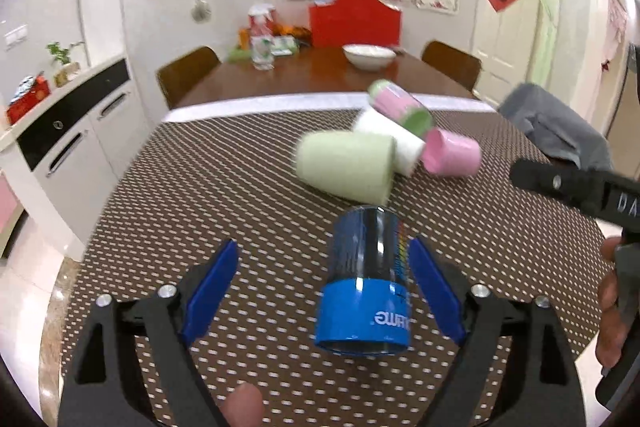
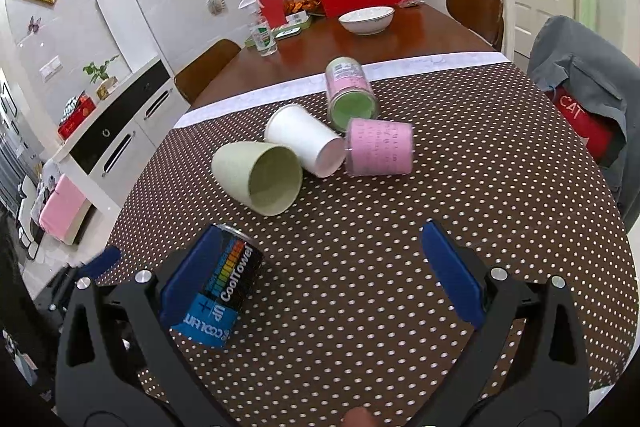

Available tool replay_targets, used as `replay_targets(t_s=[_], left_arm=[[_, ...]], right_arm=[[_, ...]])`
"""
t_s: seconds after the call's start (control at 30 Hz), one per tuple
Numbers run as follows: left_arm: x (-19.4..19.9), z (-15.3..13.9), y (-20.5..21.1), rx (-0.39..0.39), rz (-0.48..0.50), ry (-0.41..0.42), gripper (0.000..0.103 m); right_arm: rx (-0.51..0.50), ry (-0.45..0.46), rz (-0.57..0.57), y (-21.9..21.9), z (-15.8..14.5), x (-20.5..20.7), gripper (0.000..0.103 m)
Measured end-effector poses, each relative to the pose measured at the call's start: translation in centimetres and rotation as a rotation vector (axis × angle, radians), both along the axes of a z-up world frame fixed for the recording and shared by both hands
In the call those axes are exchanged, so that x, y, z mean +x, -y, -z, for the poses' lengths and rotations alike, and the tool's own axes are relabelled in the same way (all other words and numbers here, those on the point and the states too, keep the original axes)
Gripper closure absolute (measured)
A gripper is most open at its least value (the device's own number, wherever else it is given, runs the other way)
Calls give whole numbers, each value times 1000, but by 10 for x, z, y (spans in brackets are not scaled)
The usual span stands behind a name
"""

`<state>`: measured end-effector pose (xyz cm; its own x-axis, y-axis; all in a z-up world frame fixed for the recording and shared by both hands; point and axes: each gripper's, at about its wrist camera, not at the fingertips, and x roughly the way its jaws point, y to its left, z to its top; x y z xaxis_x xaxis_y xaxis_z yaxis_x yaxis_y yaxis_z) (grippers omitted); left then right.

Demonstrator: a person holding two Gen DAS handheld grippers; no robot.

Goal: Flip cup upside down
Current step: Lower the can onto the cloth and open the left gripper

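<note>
Blue-banded and dark above, the cup (image 1: 366,283) stood on the dotted tablecloth (image 1: 248,195) with its print reading upside down, which suggested it was already inverted, though its rim could not be seen. It sat between the spread fingers of the left gripper (image 1: 322,293), close against the right-hand pad (image 1: 436,291) and well apart from the left one; whether it touched that pad could not be told. Its long axis ran roughly upright, leaning slightly, so it lay directly ahead of the left fingers and across their closing line. In the right wrist view the right gripper (image 2: 320,279) also had its fingers spread and held nothing, with the cup at its far left; the left hand was plainly nearer. Beyond lay a pale green cup (image 1: 346,163), a white cup (image 1: 390,139), a pink cup (image 1: 452,153) and a pink-and-green canister (image 1: 400,105), all on their sides.
</note>
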<state>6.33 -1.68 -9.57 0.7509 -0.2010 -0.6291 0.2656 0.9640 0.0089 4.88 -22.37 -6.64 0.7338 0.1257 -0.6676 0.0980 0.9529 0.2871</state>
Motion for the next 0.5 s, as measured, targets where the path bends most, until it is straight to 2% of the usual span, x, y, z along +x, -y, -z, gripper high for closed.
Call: replay_targets(t_s=[0.23, 0.5], left_arm=[[-1, -11, -39, 6, -97, 48, 15], [-1, -20, -72, 47, -174, 113, 12]], right_arm=[[23, -67, -51, -36, 6, 14, 5], [47, -126, -105, -74, 15, 32, 5]])
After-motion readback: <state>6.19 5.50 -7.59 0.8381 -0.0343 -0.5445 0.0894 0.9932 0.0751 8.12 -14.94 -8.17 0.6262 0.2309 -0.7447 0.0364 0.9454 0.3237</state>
